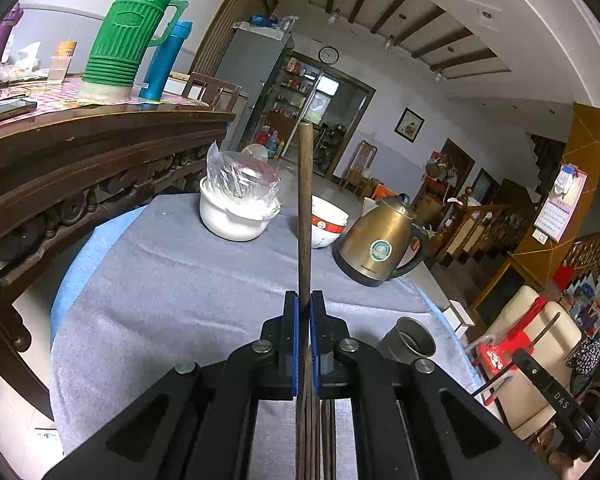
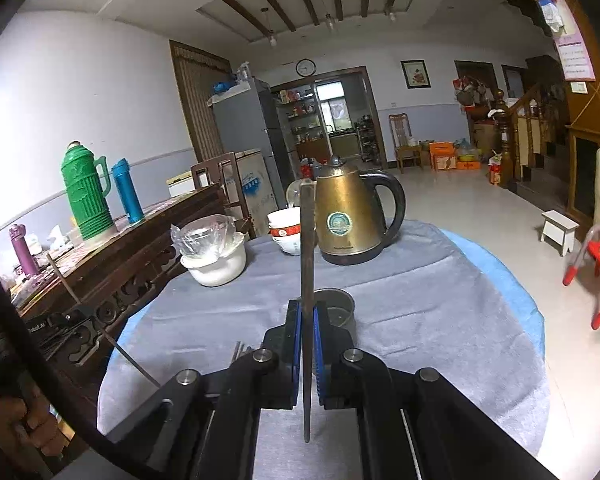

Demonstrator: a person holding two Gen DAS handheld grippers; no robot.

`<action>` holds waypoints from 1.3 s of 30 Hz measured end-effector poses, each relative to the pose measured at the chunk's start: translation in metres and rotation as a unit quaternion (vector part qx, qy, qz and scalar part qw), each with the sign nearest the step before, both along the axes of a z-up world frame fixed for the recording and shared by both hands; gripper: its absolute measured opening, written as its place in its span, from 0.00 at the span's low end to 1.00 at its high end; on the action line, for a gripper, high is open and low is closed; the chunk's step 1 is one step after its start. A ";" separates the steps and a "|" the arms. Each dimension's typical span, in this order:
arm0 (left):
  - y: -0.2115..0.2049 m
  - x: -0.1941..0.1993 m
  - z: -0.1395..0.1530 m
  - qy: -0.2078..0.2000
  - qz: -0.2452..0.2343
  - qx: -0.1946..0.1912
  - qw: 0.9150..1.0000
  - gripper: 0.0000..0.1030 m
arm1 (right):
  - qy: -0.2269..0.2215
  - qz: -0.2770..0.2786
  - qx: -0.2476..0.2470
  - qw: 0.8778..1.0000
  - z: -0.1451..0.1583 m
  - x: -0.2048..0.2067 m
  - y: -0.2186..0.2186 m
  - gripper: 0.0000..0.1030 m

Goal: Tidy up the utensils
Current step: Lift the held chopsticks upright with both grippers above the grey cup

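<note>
Each gripper pinches one chopstick: the left gripper holds a chopstick upright, the right gripper another. The step is carrying; next, tip both into the near metal cup.

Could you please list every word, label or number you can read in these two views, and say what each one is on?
"DAS": on the other hand-held gripper, left wrist view.
Kettle badge and brand line: too blurred.
Wall calendar, wall clock, red-banded bowls: too small.
</note>
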State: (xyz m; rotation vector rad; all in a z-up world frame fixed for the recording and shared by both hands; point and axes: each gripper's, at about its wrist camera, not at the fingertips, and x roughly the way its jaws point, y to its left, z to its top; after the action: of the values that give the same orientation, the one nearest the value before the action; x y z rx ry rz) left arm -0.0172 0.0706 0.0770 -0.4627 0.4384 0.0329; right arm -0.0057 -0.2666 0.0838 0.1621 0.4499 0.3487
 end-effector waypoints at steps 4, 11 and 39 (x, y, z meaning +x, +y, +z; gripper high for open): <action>0.000 0.001 0.001 -0.001 -0.001 -0.002 1.000 0.05 | -0.003 0.003 0.001 1.000 0.002 -0.001 0.003 0.06; 0.000 0.001 0.002 -0.002 -0.002 -0.002 1.000 0.05 | 0.001 0.006 0.001 1.000 0.002 -0.001 0.005 0.06; 0.003 -0.004 0.004 -0.005 0.005 -0.007 1.000 0.05 | 0.002 0.015 0.000 1.000 -0.003 0.002 0.003 0.06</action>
State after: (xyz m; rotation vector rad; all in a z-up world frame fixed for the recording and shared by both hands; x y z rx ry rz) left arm -0.0208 0.0735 0.0812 -0.4785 0.4261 0.0368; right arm -0.0038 -0.2634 0.0812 0.1557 0.4574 0.3783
